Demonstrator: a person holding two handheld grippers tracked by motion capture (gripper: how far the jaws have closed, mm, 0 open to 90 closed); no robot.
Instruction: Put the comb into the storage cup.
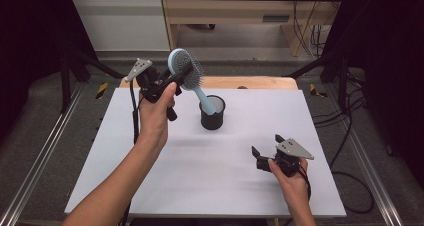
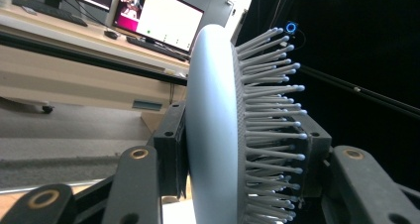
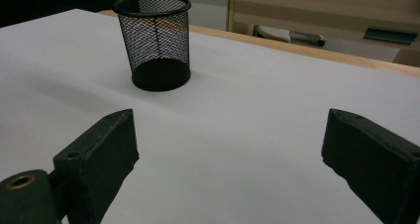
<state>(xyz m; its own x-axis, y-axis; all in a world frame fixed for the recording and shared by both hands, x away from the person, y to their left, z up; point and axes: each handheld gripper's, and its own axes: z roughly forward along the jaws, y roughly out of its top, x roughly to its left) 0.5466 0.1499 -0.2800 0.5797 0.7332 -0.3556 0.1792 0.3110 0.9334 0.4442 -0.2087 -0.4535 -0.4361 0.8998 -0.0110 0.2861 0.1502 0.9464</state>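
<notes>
A light blue hairbrush (image 1: 183,66) with grey bristles is clamped by its head in my left gripper (image 1: 186,75), held up over the far left of the white table top (image 1: 200,181). Its handle slants down to the right, and in the high view the tip lines up with the mouth of a black mesh cup (image 1: 212,118). The left gripper view has the brush head (image 2: 218,125) edge-on between the jaws. My right gripper (image 1: 266,145) rests open low at the near right, nothing in it. From the right gripper (image 3: 230,144), the mesh cup (image 3: 152,40) stands upright and looks empty.
The white top lies on a wooden table whose far edge (image 1: 260,82) shows behind the cup. Black frame bars and cables run along both sides. A desk with monitors (image 2: 158,21) stands far behind.
</notes>
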